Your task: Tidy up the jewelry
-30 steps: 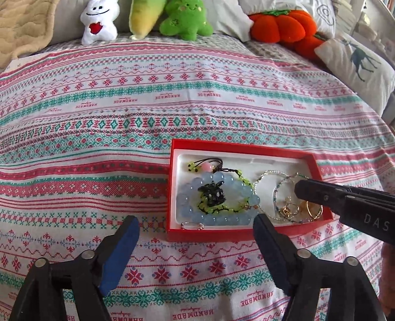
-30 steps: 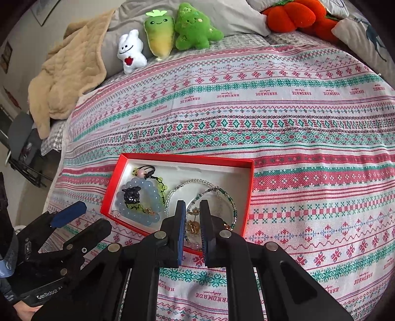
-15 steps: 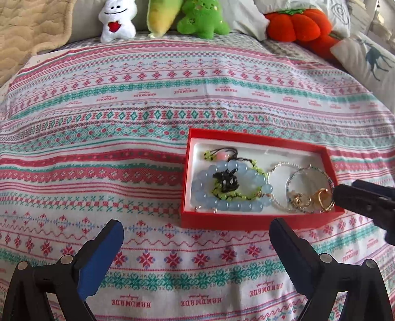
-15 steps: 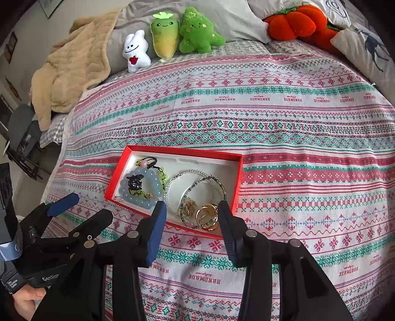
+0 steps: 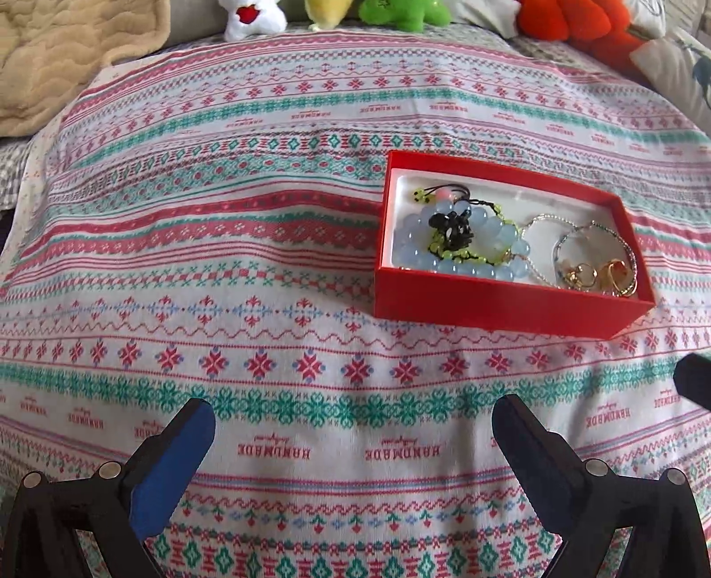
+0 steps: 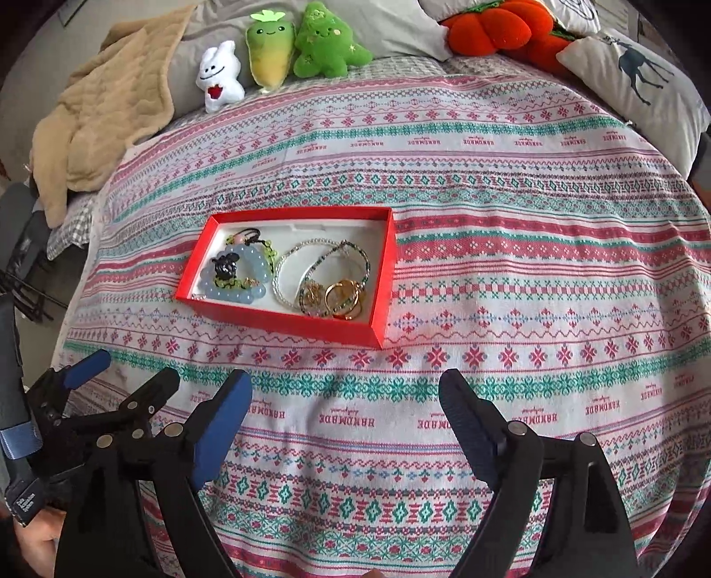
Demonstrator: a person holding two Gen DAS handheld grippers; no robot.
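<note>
Nearest the cameras, both tools hang over bare bedspread on the near side of the red box. The left tool (image 5: 353, 427), black-framed with blue pads, stands spread wide with nothing between its pads. The right tool (image 6: 346, 400), of the same build, also stands apart and empty; its jaws have just been opening, and nothing is caught between them. In the right wrist view the left tool shows again, low at the left of the box, with part of a person's hand (image 6: 37, 540) on its grip.

Just beyond the tools lies the shallow red cardboard box with its white lining (image 6: 284, 322), open-topped and flat on the bed. All the jewelry visible sits inside it. At the box's left end a pale blue beaded bracelet (image 5: 471, 249) is piled with a black charm and a yellow-green beaded cord. At the right end lie thin silver and green beaded bangles (image 6: 329, 262) and a small cluster of gold rings (image 6: 340, 295), overlapping. I judge the pieces are gathered here to keep them contained on soft bedding, and the empty, parted tools suggest a piece has been let go or none is chosen yet.

The box rests on a pink, teal and white patterned bedspread (image 6: 511, 231). Beyond the box, along the bed's head, sit a white plush toy (image 6: 220, 75), two green plush toys, an orange pumpkin plush (image 6: 493, 26), a deer-print pillow and a tan quilted blanket (image 6: 106, 111).
</note>
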